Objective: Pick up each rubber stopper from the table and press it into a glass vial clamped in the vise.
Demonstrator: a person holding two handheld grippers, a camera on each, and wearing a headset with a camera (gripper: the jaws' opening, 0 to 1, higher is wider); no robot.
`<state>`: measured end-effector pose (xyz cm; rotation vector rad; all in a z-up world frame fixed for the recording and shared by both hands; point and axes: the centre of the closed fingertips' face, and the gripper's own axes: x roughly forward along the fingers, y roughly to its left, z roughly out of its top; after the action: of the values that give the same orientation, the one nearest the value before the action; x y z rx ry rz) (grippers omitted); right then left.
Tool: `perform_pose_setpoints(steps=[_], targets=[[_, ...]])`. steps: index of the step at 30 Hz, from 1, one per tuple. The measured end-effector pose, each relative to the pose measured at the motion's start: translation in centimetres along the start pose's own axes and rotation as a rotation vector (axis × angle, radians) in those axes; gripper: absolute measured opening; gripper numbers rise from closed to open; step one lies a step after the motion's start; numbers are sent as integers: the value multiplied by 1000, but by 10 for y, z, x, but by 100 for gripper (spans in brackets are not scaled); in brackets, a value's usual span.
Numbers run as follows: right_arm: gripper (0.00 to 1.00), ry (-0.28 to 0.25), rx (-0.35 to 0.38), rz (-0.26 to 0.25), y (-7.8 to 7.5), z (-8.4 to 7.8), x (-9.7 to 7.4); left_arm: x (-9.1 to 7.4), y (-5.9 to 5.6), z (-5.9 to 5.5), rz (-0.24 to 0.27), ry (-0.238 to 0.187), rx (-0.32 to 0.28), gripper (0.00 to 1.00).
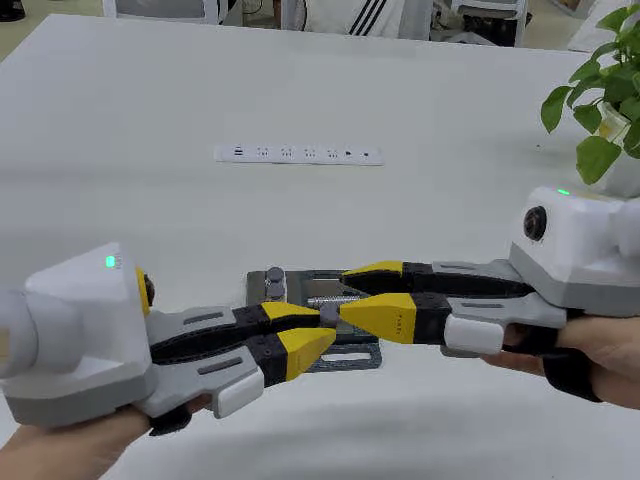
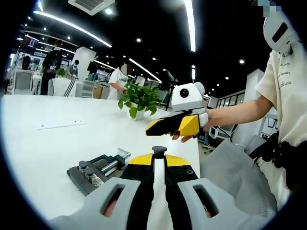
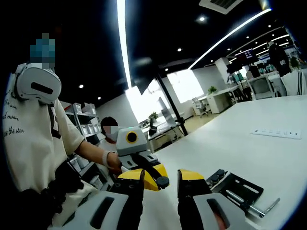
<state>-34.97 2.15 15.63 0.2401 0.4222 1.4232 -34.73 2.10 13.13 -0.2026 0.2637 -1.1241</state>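
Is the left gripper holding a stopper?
Yes, the left gripper is shut on a dark stopper, which pokes up between its yellow tips.

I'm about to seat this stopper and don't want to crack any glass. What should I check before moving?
1. Stopper secure in left gripper: ok, pinched at the jaw tips.
2. Right gripper free to help: ok, jaws apart, nothing held.
3. Vise flat on the table: ok.
4. An unstoppered vial waiting: cannot tell; two dark tops stand at the vise.
5. Stopper lined up above a vial: not ok; in the left gripper view the vise sits off to one side.
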Motion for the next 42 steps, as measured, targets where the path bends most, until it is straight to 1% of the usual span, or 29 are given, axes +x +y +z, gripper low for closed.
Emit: perform_pose_setpoints(steps=[1, 2, 3, 4, 6, 8, 9, 10, 11, 12, 13, 14, 15, 17, 18, 19, 20, 21, 22, 24, 25, 27, 28, 29, 32, 34, 35, 40, 42], targets=[[23, 18, 0, -3, -1, -2, -1, 0, -1, -2, -4, 10, 7, 3], [23, 50, -4, -3, -1, -3, -2, 0, -2, -3, -6, 16, 15, 3], [24, 81, -23, -4, -2, -6, -3, 1, -3, -4, -8, 24, 22, 3], [24, 104, -39, -17, -4, -7, -4, 1, -3, -7, -5, 39, 36, 3], [24, 177, -85, -13, -4, -12, -6, 1, -3, -11, -6, 64, 59, 3], [23, 219, -106, 3, -3, -14, -7, 2, -5, -17, -14, 95, 84, 3], [22, 228, -114, 5, -2, -13, -7, 2, -7, -18, -19, 103, 92, 3], [22, 264, -135, 7, -1, -17, -8, 3, -9, -21, -27, 115, 100, 3], [22, 277, -140, 7, -1, -18, -7, 3, -10, -23, -29, 124, 106, 3], [22, 321, -153, 11, -5, -24, -11, 3, -10, -27, -33, 150, 132, 3], [22, 336, -164, 15, -5, -26, -11, 4, -12, -28, -37, 158, 139, 3], [22, 361, -181, 16, -4, -29, -11, 5, -14, -29, -40, 158, 134, 3], [22, 405, -208, 22, -2, -35, -11, 6, -15, -32, -45, 177, 146, 3], [22, 476, -245, 36, 3, -46, -11, 7, -16, -38, -51, 211, 170, 3], [21, 507, -270, 44, 2, -50, -12, 7, -17, -40, -54, 216, 174, 3], [21, 526, -283, 51, 4, -53, -12, 7, -17, -42, -58, 225, 175, 3], [20, 566, -315, 53, 5, -58, -12, 7, -17, -45, -57, 243, 185, 3], [20, 585, -335, 53, 5, -61, -12, 7, -16, -48, -61, 250, 189, 3], [20, 627, -363, 56, 6, -66, -13, 7, -16, -51, -66, 265, 188, 3], [19, 667, -413, 57, 5, -72, -13, 7, -15, -55, -69, 280, 198, 3], [19, 679, -414, 65, 7, -75, -12, 7, -16, -57, -75, 293, 204, 3], [18, 690, -418, 63, 8, -79, -9, 7, -18, -61, -85, 310, 208, 3], [18, 702, -433, 60, 6, -80, -10, 7, -19, -61, -87, 313, 210, 3], [18, 705, -445, 57, 5, -81, -9, 7, -20, -63, -92, 319, 212, 3], [15, 709, -446, 67, 5, -83, -7, 7, -22, -66, -105, 339, 223, 3], [14, 722, -455, 69, 5, -85, -7, 6, -21, -69, -113, 350, 232, 3], [14, 726, -447, 76, 6, -87, -7, 6, -21, -70, -115, 355, 239, 3], [12, 741, -446, 85, 7, -92, -6, 6, -21, -70, -122, 359, 241, 3], [13, 746, -438, 90, 8, -94, -5, 6, -22, -70, -127, 362, 244, 3]])
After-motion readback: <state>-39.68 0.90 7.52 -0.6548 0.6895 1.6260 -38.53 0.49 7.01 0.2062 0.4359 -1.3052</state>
